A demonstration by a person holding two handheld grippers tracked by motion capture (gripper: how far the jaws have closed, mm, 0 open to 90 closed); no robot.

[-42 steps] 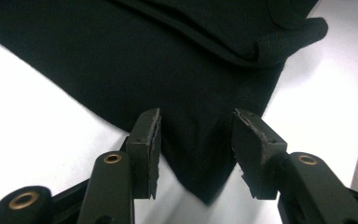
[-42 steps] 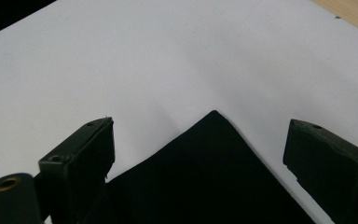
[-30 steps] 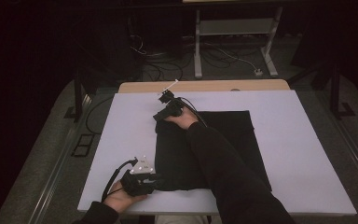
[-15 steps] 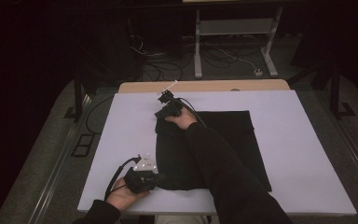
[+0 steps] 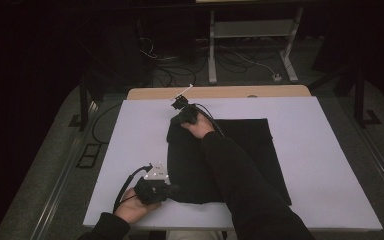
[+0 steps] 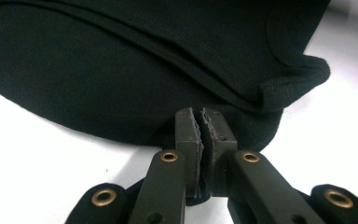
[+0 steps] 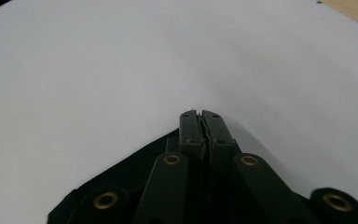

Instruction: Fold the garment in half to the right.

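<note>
The black garment (image 5: 220, 160) lies flat on the white table (image 5: 330, 165), its left edge partly doubled over, and the step in hand looks like gripping it at two corners for a fold. At the garment's near-left corner the left gripper (image 5: 172, 190) sits low on the table; in the left gripper view its jaws are pressed together on the dark hem (image 6: 242, 119), so it is clenched on cloth. At the garment's far-left corner the right gripper (image 5: 180, 107) has its jaws closed as well, and the right gripper view shows a corner of black fabric (image 7: 135, 172) running in under them, pinched at the very edge. My reading is that both grips are now set, and the next move calls for lifting the two corners together and carrying that edge across the garment without letting the thin pinch slip. Against the earlier frames, the right gripper's jaws have just been closing onto that corner, while the left gripper's jaws have only tightened slightly; neither hand has visibly shifted along the garment's edge.
</note>
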